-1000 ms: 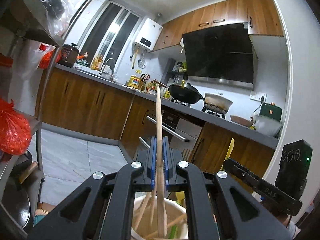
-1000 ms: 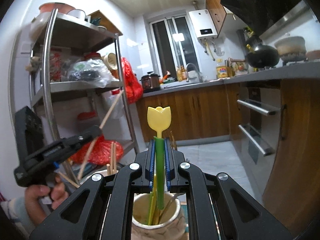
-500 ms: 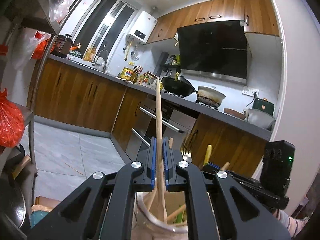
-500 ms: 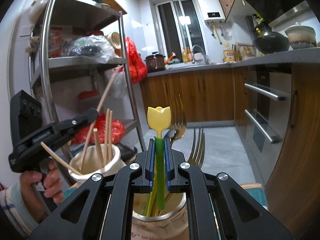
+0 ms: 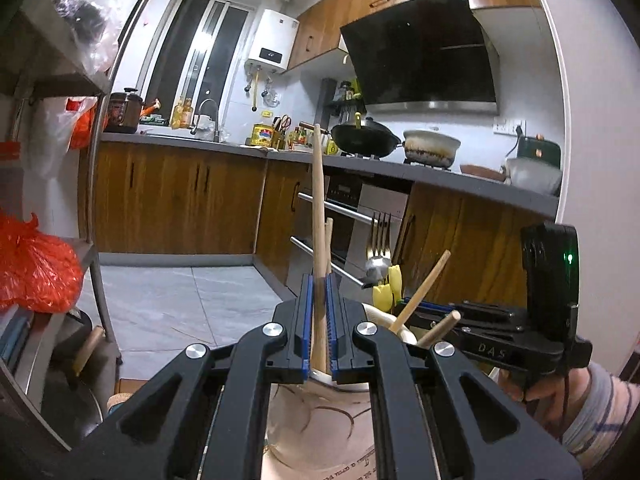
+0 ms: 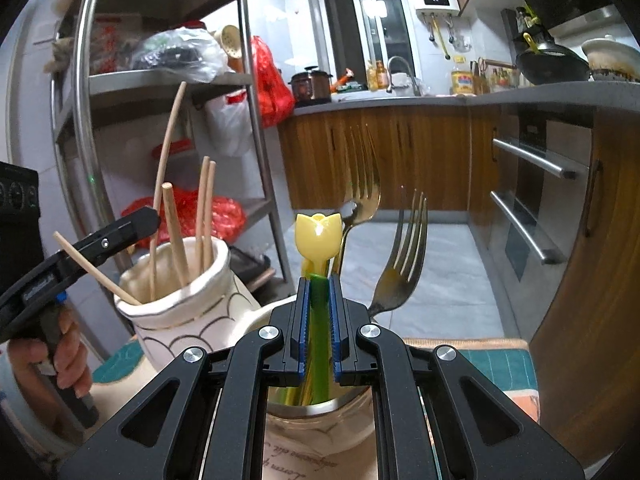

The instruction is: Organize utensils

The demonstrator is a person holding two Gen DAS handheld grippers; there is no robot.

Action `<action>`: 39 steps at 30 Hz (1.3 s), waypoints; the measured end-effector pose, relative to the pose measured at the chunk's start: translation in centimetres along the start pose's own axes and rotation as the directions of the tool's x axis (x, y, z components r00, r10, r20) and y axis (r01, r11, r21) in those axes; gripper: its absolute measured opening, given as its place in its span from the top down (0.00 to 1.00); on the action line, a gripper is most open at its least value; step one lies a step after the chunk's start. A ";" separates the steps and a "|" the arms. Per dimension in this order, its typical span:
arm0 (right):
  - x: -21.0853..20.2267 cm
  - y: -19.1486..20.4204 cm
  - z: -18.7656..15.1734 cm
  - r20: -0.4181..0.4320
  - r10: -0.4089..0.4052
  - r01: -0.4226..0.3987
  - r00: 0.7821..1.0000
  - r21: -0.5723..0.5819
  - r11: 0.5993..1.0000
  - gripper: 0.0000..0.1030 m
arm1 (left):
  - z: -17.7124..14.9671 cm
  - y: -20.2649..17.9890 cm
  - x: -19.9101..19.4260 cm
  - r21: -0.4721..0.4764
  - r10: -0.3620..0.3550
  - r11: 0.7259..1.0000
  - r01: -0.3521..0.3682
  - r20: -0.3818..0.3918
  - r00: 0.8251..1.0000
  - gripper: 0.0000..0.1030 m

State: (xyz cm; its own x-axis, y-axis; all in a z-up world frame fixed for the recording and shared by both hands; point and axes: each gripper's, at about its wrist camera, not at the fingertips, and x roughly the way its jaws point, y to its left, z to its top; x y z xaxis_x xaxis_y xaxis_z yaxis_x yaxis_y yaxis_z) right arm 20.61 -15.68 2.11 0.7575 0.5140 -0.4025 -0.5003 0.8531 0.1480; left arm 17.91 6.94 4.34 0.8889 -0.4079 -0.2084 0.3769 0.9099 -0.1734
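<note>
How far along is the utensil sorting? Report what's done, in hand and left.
Done: several chopsticks stand in the white jar; forks stand in the other jar.
In hand: left gripper clamps a wooden chopstick over its jar; right gripper clamps a tulip-topped green utensil.
Left: release both.

Both grippers, left [image 5: 319, 320] and right [image 6: 318, 316], point slightly downward, fingers clamped.

My right gripper [image 6: 318, 312] clamps a green tulip-topped utensil [image 6: 319, 240] over a jar [image 6: 320, 420] holding forks [image 6: 400, 256]; chopsticks [image 6: 204, 216] fill the neighbouring vase [image 6: 184, 312].
</note>
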 end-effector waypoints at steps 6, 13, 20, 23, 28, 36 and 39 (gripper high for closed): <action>-0.2 -0.2 0.1 0.005 -0.007 0.007 1.000 0.001 1.000 0.78 | -0.1 -0.1 0.0 0.006 0.016 1.000 -0.016 -0.006 1.000 0.70; -1.8 -0.2 0.6 0.050 -0.013 0.012 0.999 0.010 1.000 0.67 | 0.9 -0.7 -1.6 0.038 0.066 0.997 -0.065 -0.014 0.998 0.64; -5.8 0.4 1.1 0.091 -0.059 0.060 0.994 -0.004 0.998 0.66 | 1.2 -1.3 -4.9 0.035 0.113 0.993 -0.112 -0.043 0.993 0.64; -7.5 0.8 0.1 0.089 -0.076 0.078 0.993 -0.019 0.997 0.66 | 0.5 -2.0 -6.4 0.038 0.129 0.991 -0.127 -0.054 0.990 0.64; -9.1 0.8 -1.8 0.078 -0.087 0.088 0.993 -0.009 0.996 0.57 | -1.1 -3.7 -7.6 0.058 0.155 0.987 -0.150 -0.075 0.985 0.59; -10.0 1.8 -4.4 0.102 -0.114 0.120 0.988 -0.055 0.991 0.17 | -3.5 -5.6 -7.5 0.109 0.231 0.968 -0.225 -0.046 0.972 0.15; -10.3 2.3 -5.1 0.121 -0.117 0.127 0.986 -0.082 0.988 0.10 | -4.2 -6.0 -7.5 0.127 0.239 0.964 -0.232 -0.045 0.970 0.11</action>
State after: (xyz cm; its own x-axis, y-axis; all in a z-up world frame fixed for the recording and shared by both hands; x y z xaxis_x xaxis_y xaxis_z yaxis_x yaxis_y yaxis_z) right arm 9.55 -19.50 2.03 0.8559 0.4177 -0.3049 -0.4326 0.9014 0.0205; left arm 7.90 4.17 2.94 0.9405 -0.1817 -0.2870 0.1906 0.9817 0.0033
